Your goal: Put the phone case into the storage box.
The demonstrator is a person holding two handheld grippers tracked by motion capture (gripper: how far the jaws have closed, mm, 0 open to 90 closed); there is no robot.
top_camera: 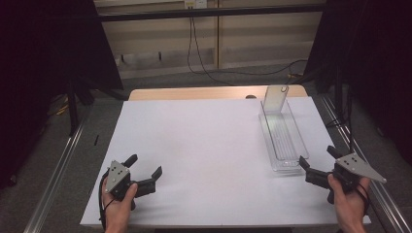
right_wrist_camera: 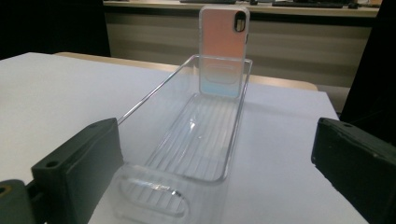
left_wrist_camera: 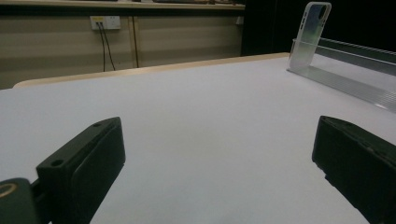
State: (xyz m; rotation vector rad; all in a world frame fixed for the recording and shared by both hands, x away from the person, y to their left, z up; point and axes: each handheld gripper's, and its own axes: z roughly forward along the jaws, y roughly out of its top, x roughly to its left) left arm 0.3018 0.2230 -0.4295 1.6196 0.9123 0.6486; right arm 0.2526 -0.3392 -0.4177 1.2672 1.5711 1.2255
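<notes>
We see a white surface (top_camera: 209,155) from above. A clear plastic tray (top_camera: 282,141) lies lengthwise toward its right side, with a phone case (top_camera: 275,98) standing upright against the tray's far end. The right gripper (top_camera: 318,162), jaws spread wide and holding nothing, sits just beside the tray's near end. The left gripper (top_camera: 145,172), jaws also spread, rests well apart at the near left.
</notes>
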